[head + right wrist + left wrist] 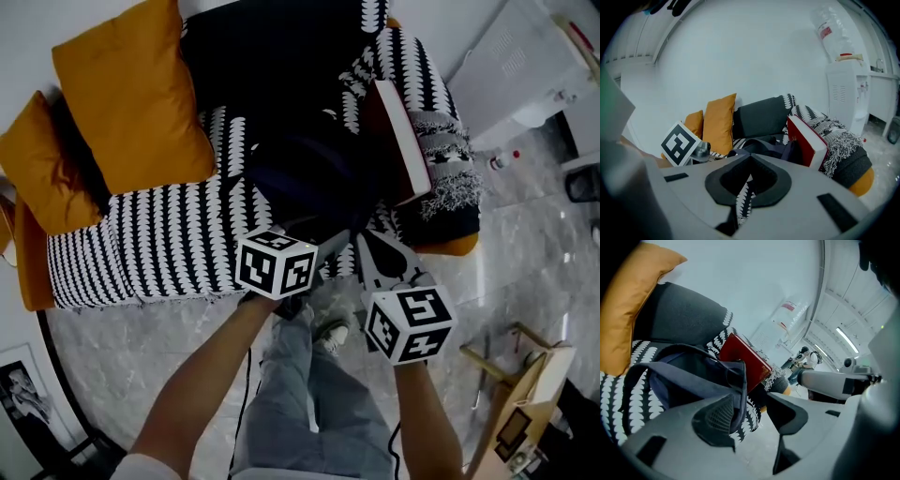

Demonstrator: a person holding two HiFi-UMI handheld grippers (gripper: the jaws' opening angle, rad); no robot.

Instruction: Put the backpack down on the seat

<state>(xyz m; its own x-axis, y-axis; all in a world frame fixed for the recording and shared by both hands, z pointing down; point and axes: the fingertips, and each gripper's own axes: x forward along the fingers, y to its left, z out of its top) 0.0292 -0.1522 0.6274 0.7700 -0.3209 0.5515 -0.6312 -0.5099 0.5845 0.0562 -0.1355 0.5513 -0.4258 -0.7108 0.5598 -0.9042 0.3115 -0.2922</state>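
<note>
Backpack lies on the sofa seat, so the left gripper, jaws spread wide with a loose strap hanging just by one pad, should draw straight back from the sofa without snagging it. The right gripper is closed on nothing. Whether the backpack holds anything cannot be told.

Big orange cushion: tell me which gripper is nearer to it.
Left. In the head view the left gripper is below and right of the cushion, by the backpack. The right gripper is farther right, below the book.
</note>
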